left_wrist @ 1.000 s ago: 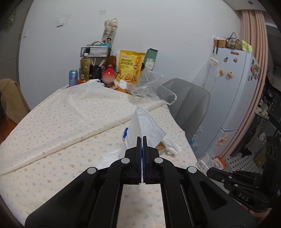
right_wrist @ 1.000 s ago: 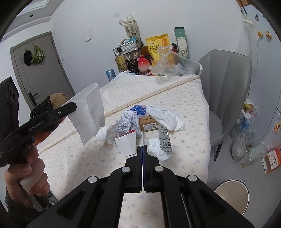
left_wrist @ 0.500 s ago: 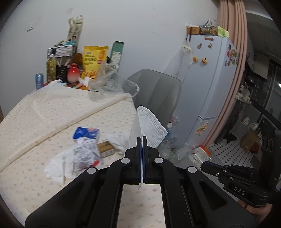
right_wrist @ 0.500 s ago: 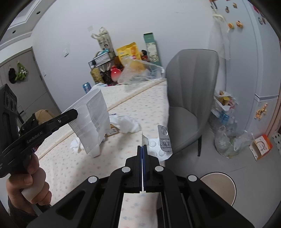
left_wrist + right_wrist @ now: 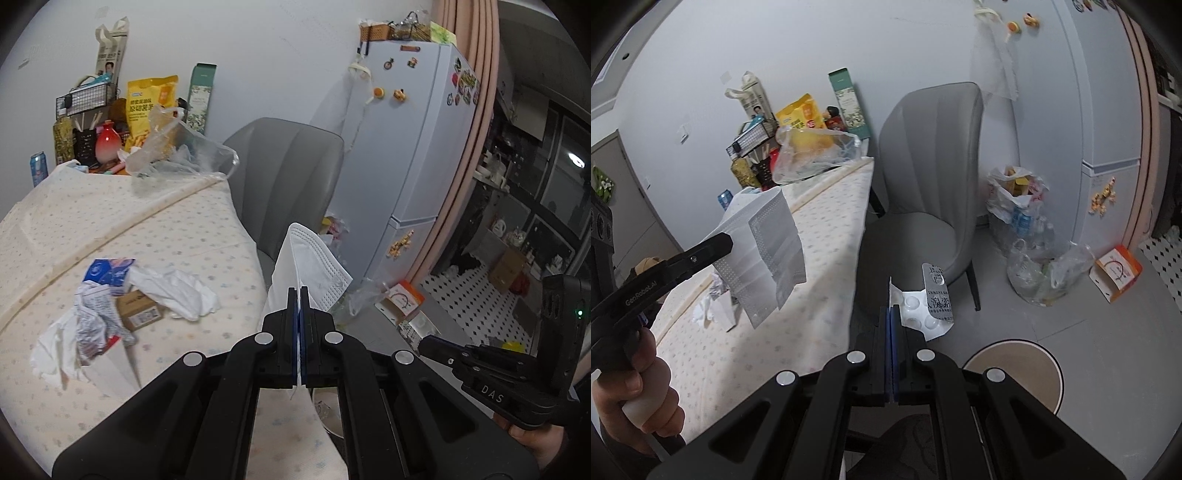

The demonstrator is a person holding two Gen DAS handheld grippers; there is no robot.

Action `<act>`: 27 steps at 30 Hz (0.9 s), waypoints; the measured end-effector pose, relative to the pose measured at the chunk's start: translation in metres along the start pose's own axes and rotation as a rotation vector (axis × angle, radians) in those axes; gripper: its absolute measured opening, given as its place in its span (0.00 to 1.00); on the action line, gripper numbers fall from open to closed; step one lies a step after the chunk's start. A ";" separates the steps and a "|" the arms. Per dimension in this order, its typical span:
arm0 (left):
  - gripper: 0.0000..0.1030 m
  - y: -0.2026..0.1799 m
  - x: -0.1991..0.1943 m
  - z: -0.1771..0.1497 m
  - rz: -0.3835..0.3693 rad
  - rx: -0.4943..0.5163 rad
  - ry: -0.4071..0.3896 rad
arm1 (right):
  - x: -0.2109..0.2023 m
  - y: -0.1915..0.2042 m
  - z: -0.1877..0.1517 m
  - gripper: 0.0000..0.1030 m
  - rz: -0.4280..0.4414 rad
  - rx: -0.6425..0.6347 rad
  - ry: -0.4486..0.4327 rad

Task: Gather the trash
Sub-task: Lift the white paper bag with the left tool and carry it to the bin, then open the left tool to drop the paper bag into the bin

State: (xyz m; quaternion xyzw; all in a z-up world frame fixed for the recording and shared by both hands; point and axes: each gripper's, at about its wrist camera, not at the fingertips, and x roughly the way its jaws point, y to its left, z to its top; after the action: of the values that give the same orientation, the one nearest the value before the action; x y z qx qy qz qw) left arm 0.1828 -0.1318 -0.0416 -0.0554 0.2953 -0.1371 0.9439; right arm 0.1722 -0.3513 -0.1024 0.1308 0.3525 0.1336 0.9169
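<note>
Jaws of the left gripper [image 5: 299, 295] are clamping a white face mask [image 5: 308, 267], which is sticking up just past the bench [image 5: 207, 236] edge. Jaws of the right gripper [image 5: 892, 314] are pinching a silver blister pack [image 5: 929, 306], holding it above the floor near a round bin [image 5: 1019, 365] at five o'clock. In the left wrist view, a trash pile [image 5: 110, 306] of crumpled paper, tissue and a small carton is lying on the bench at nine o'clock. A grey chair [image 5: 931, 192] is standing at twelve o'clock in the right wrist view, with bagged rubbish [image 5: 1023, 221] on the floor at two o'clock.
</note>
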 end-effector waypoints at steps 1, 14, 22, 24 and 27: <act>0.02 -0.004 0.005 -0.001 -0.003 0.005 0.008 | 0.001 -0.005 -0.001 0.01 -0.005 0.008 0.002; 0.02 -0.031 0.048 -0.012 -0.012 0.045 0.097 | 0.039 -0.068 -0.018 0.01 -0.088 0.113 0.046; 0.02 -0.042 0.068 -0.018 -0.009 0.064 0.142 | 0.058 -0.100 -0.030 0.06 -0.095 0.174 0.080; 0.02 -0.046 0.073 -0.019 -0.009 0.070 0.153 | 0.060 -0.106 -0.032 0.25 -0.083 0.189 0.087; 0.02 -0.050 0.079 -0.020 -0.011 0.077 0.167 | 0.052 -0.108 -0.036 0.55 -0.101 0.178 0.047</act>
State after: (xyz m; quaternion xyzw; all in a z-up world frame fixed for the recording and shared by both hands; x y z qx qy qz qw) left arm 0.2220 -0.2026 -0.0918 -0.0092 0.3672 -0.1574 0.9167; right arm 0.2013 -0.4293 -0.1960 0.1905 0.3907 0.0584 0.8987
